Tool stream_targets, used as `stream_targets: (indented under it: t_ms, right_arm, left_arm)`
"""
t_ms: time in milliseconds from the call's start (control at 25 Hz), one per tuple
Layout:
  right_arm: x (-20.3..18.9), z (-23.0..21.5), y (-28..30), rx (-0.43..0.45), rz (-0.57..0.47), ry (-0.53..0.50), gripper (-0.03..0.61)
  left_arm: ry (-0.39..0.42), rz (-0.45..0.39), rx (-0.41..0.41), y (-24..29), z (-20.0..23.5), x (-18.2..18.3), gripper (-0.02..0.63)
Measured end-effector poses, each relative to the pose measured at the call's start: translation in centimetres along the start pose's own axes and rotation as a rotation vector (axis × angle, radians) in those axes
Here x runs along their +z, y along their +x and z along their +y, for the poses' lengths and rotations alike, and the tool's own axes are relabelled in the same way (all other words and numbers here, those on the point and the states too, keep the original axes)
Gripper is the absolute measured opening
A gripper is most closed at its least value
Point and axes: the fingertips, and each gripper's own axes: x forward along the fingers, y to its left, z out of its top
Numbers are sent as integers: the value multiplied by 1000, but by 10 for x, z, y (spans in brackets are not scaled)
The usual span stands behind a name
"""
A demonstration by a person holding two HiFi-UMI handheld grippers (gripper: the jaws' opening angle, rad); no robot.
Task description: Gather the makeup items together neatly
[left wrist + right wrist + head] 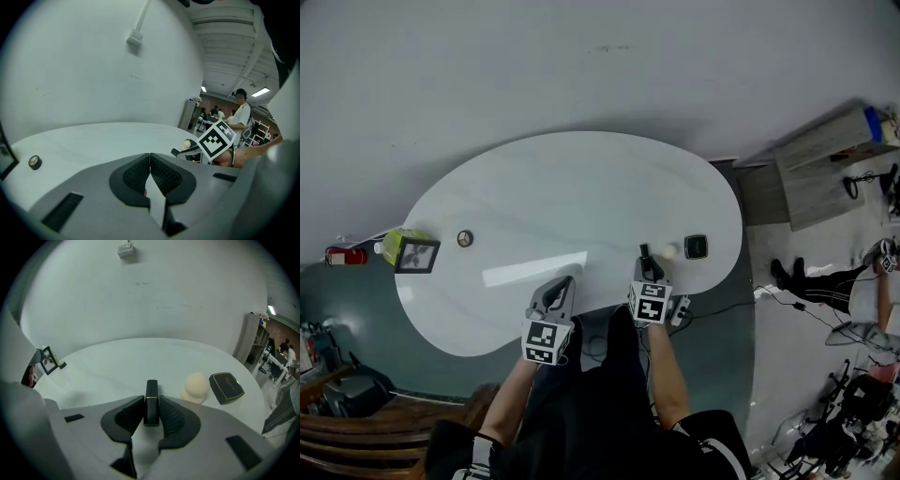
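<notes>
My right gripper (648, 262) (151, 414) is shut on a black lipstick tube (151, 399), which sticks out ahead of the pads above the white table (581, 197). Just right of it lie a beige makeup sponge (196, 385) (668, 251) and a black compact (227, 387) (696, 247), side by side. A small round jar (465, 238) (34, 162) sits far off on the table's left. My left gripper (565, 283) (150, 165) hovers at the near table edge, shut, with nothing between its pads.
A small framed picture (417, 255) (48, 360) stands at the table's left end beside a yellow-green object (397, 244). The table's near edge runs just under both grippers. People and equipment stand on the floor to the right (825, 281).
</notes>
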Motion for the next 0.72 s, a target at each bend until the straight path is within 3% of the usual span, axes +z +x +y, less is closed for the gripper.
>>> stream_targets:
  t_ms: [720]
  right_arm:
    - [5,4,-9,37,-36,34,130]
  left_arm:
    - [6,-7,8,-9,-1,5,20]
